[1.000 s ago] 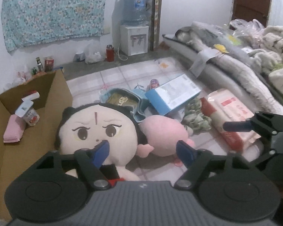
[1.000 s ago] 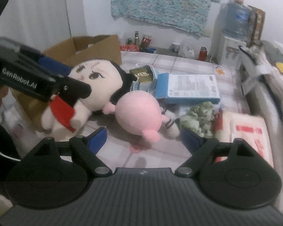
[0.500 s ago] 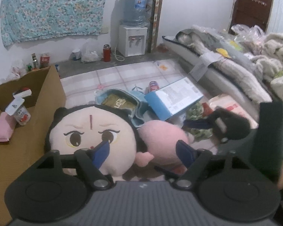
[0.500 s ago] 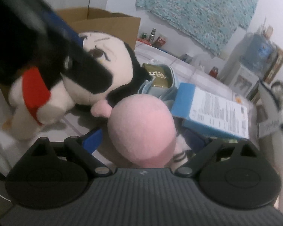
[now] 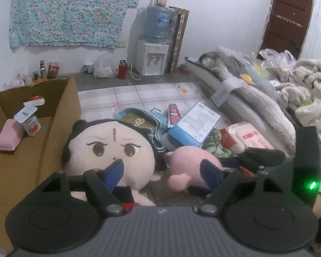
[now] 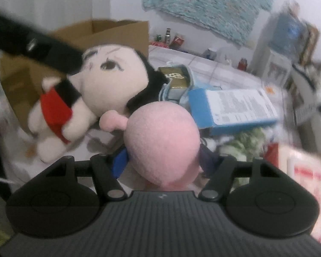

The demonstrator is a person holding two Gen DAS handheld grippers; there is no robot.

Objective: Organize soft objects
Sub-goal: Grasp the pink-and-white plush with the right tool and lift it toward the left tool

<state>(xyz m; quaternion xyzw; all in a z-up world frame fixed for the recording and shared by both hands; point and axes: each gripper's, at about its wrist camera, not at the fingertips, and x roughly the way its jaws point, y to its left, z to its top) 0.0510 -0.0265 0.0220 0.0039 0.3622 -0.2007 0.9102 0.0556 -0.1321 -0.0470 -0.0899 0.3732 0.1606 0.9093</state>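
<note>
Legible text: none.
Blue carton: white panel of dense print, too small to read.
Gold packet in the light-blue pouch: raised lettering, blurred.
Pink wrapped pack: red label block, characters unreadable.
Water jug: small blue label, illegible.

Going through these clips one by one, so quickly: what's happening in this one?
A person with two handheld tools is sorting soft toys on a cluttered floor mat. The right tool has its fingers on either side of the round pink plush; whether it is gripped yet is unclear. The left tool hangs open in front of the big-headed plush doll, holding nothing. An open cardboard box stands just left.
</note>
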